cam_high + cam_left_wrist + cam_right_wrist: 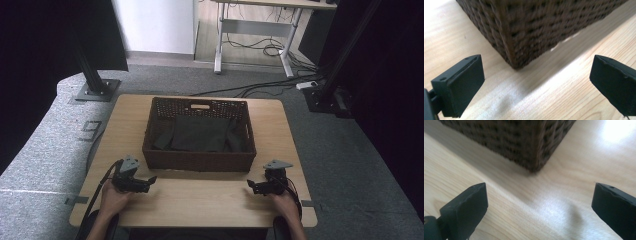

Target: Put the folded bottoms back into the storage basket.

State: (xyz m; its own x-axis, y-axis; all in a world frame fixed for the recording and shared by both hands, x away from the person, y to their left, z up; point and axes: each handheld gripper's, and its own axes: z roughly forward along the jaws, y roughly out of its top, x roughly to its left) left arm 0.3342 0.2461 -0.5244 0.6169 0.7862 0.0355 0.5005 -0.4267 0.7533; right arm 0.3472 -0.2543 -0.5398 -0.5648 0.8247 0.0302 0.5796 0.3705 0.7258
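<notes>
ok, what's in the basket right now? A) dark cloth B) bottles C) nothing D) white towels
A: in the high view a dark cloth lies spread over the bottom of the basket, while the left gripper and right gripper sit open on the table in front of it, holding nothing.

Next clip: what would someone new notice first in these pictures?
The dark woven basket in the middle of the wooden table, with dark cloth lying inside it. Then the two open grippers resting on the table in front of it: the left gripper near the basket's front left corner, the right gripper near its front right corner, neither touching it.
</notes>
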